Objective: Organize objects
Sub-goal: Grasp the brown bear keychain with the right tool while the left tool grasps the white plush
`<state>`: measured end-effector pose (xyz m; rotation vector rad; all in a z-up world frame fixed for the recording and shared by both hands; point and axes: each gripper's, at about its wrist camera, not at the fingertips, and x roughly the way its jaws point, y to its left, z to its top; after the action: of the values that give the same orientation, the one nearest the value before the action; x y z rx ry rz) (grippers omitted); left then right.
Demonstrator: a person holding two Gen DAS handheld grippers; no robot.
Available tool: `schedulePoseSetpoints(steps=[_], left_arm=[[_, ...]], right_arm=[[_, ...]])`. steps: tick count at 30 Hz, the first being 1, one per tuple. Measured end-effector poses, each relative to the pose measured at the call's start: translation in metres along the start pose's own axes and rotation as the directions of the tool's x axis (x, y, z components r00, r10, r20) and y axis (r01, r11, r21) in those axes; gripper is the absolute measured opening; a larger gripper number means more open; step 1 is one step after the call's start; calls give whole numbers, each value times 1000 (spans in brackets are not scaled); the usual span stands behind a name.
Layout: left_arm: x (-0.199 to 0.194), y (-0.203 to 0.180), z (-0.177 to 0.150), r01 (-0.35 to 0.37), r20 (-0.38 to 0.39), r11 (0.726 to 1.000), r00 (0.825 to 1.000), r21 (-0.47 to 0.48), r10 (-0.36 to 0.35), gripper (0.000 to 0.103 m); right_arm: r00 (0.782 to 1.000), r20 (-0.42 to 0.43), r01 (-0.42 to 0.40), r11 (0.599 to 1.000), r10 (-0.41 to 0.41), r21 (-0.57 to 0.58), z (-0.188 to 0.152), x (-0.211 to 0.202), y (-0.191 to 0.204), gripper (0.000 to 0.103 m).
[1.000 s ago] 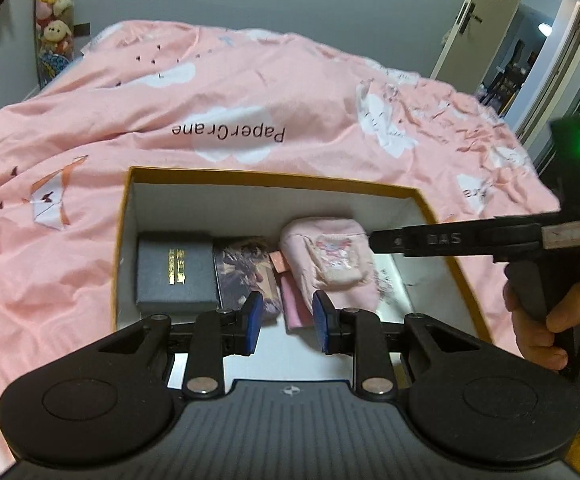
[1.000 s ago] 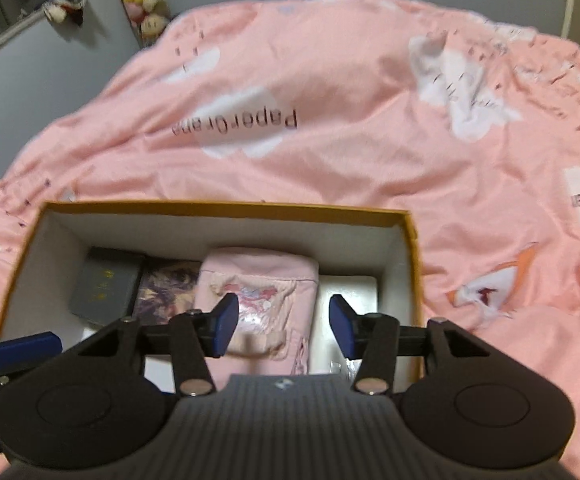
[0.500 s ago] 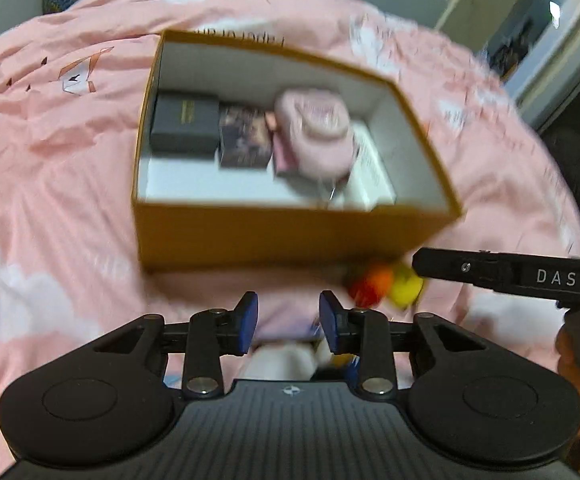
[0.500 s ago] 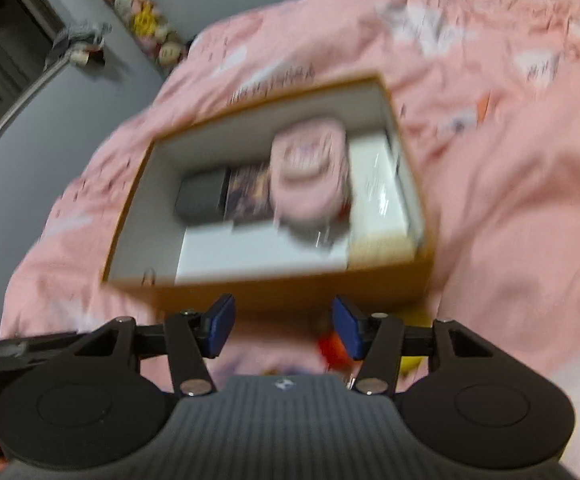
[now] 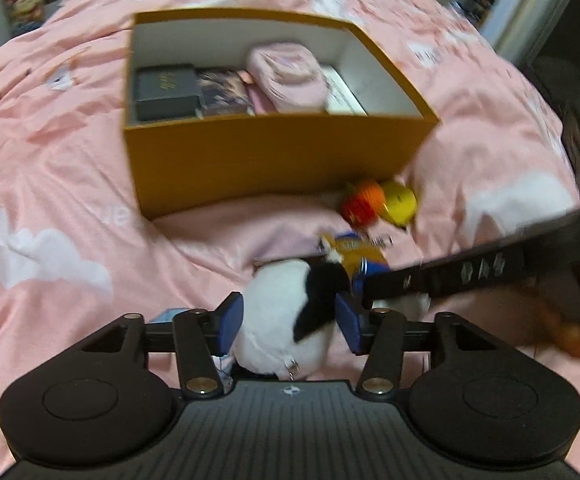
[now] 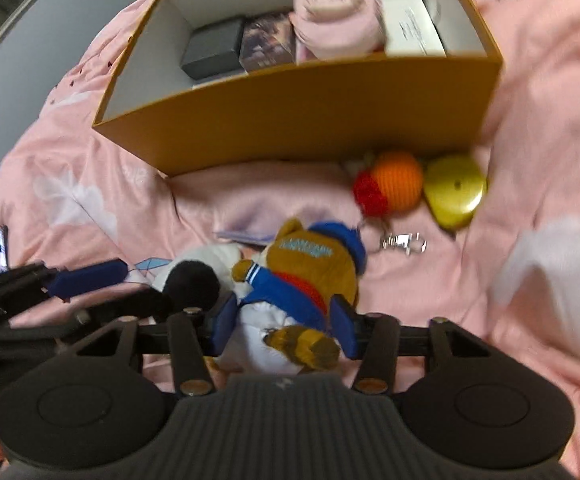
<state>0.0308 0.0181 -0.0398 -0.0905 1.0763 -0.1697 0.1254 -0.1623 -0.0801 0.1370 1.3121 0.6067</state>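
Note:
An orange cardboard box sits on the pink bed and holds a dark grey case, a printed box, a pink pouch and a white box. My left gripper is open, its jaws on either side of a white and black plush on the bedding. My right gripper is open around a brown plush bear in blue clothes. Both toys lie side by side in front of the box.
An orange and red knitted ball keychain and a yellow round object lie by the box's near right corner. A metal clasp lies beside them. A flat booklet lies under the plush toys. The pink duvet covers the bed.
Both grippers pulled back from over the box and dropped toward the bedding in front of it. Each now frames a plush toy between open jaws; the left jaws have spread wider.

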Motion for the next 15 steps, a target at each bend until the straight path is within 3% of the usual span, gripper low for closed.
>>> schedulePoseSetpoints(steps=[2,4,6,8,14,15], left_arm=[[6,-9,0,-5,-12,998,1000,58,6,64],[12,-22,-1,-74,-13,987,997,140,76,64],[20,-36,-3,-150,3,954,988,261,155,71],[29,-43,-4,-173,-5,930,983,325,185,71],[51,-27,-4,-106,-76,963,989,249,128,72],[52,-25,-5,-106,-79,964,989,245,129,68]], right_arm=[[1000,10,-9,1000,9,26,-2,-4,-8,45],[1000,12,-18,999,18,45,-4,-9,-12,43],[1000,5,-23,999,23,48,-5,-10,-13,43],[1000,-2,-19,999,19,38,-3,-6,-9,44],[998,-55,-14,1000,14,-8,1,15,-2,50],[998,-66,-23,1000,23,-5,1,19,-3,52]])
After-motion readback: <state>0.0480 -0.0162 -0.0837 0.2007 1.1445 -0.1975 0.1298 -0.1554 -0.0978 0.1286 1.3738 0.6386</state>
